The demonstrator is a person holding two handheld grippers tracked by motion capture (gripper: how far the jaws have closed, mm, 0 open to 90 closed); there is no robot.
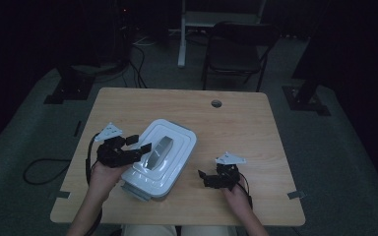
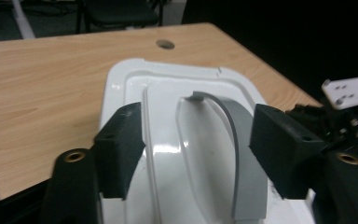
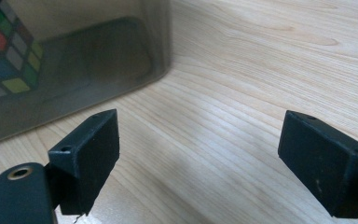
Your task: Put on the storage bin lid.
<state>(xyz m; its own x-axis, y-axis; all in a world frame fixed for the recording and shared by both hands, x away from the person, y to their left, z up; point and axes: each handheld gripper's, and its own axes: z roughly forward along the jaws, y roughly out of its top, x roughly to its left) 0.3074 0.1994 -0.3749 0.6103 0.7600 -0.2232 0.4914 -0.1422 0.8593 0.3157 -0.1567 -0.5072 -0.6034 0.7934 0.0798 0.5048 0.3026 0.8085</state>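
Left gripper (image 1: 144,143) at the near-left edge of the white rectangular plastic storage box lid (image 1: 176,135), jaws half spread either side of the grey arched plastic handle (image 2: 242,154), pads clear of it, nothing gripped; handle's long axis straight ahead between those jaws, along the lid's length, so a plain squeeze would likely catch it; box directly under and ahead of this gripper, well nearer to it than to the other. Right gripper (image 1: 201,176) low over the wooden tabletop (image 3: 261,70), jaws wide and empty; box wall ahead to its left, a multicoloured puzzle cube (image 3: 7,51) seen through it; no readable writing or brand.
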